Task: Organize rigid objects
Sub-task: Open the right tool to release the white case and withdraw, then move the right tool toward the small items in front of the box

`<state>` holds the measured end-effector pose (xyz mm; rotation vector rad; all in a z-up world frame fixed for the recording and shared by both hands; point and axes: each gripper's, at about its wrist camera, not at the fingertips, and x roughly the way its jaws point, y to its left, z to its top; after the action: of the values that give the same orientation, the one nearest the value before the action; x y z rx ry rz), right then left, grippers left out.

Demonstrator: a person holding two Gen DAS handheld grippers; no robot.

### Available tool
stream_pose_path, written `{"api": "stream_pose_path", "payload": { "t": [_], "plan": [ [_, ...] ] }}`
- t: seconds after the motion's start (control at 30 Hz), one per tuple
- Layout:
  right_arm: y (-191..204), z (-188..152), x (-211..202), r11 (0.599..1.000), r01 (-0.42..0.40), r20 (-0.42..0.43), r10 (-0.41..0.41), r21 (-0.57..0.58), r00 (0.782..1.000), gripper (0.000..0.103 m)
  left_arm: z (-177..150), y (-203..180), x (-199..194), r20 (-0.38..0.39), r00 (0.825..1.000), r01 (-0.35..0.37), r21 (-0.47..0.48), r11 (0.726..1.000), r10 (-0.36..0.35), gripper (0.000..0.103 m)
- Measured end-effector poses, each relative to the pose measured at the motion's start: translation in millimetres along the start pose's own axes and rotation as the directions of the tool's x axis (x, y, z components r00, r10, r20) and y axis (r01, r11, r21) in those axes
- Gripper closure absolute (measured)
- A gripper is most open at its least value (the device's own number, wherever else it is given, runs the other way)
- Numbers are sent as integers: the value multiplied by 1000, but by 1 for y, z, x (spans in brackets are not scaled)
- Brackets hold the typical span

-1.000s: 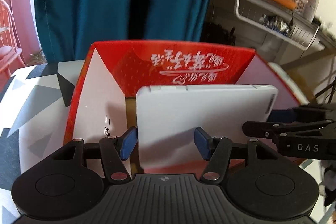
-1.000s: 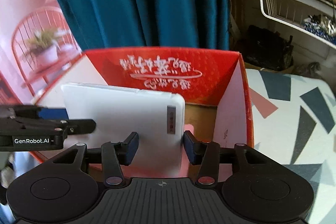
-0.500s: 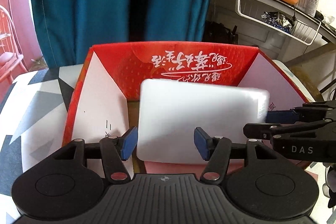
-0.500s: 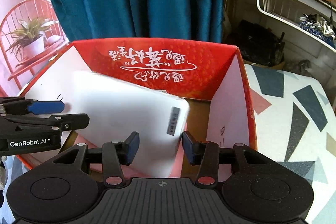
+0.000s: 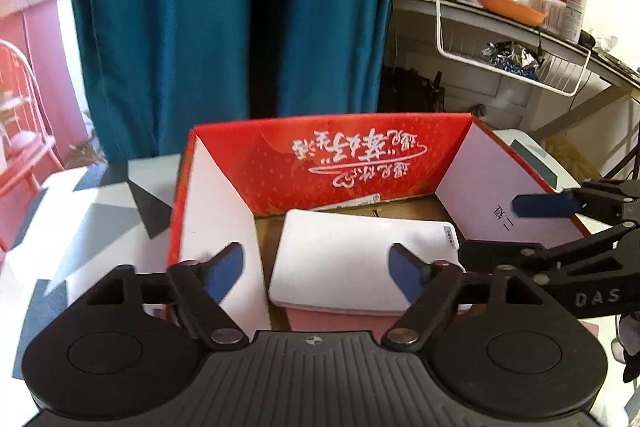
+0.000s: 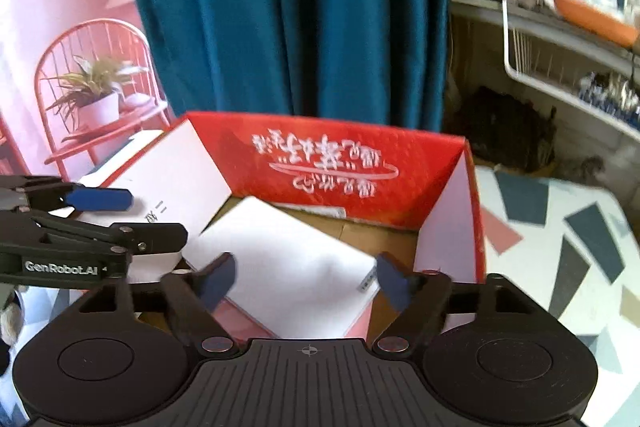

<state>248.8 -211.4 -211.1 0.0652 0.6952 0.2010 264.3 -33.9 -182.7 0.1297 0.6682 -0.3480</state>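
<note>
Reading both wrist views: the white slab [image 5: 360, 259] now lies flat on the floor of the red box [image 5: 352, 155], toward its near edge, with one short end close to the right wall. A thin flat item [image 5: 352, 202] lies behind it along the back wall; can't tell what it is.

Left gripper [image 5: 318, 269]: jaws have just been opening and now stand spread, blue pads clear of the slab on both sides. Slab sits below and between them, not pinched. Right gripper [image 6: 306, 281]: same story, jaws just opened, spread wide, pads off the slab, nothing held. In the right view the slab [image 6: 288, 267] looks skewed to the box walls, one corner pointing at the back-left corner of the box [image 6: 440, 195].

Progress, as a judgement: this item looks done, released inside the box and resting on its own. Both tools seem free for the next piece.

What's left: unclear. The patterned table [image 6: 560, 247] around the box shows no other loose rigid items in these views, but most of it is out of frame. A white-and-dark thing [image 5: 532, 151] sits beyond the box's right wall; can't identify it. If anything needs tidying, squaring the slab against a wall would be it.
</note>
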Motion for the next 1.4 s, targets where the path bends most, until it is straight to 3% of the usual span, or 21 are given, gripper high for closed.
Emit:
{"api": "stream_pose_path", "payload": {
  "t": [0.17,0.4,0.67,0.97,1.2,1.4],
  "plan": [
    [8,-5,-19,1000,3,82,0,-31,997,0,-3,1,-21,35,999,-21,2,1000,21,0],
    [12,-13,-40,999,7,153,-1,-38,988,0,-11,7,-41,43,999,-15,-58,998,18,0],
    [5,-33,-64,999,42,219,-49,34,974,0,-29,4,-66,82,996,-27,-59,998,32,0],
    [-4,-73,-91,993,50,292,-79,107,953,0,-73,-7,-89,125,992,8,-103,995,5,0],
    [2,-124,-90,992,48,200,-70,114,977,0,-110,-11,-71,-18,998,58,-140,989,-61,0],
    [11,-157,-83,993,42,97,-53,115,994,1,-123,-4,-66,-51,996,59,-189,980,-69,0]
  ]
}}
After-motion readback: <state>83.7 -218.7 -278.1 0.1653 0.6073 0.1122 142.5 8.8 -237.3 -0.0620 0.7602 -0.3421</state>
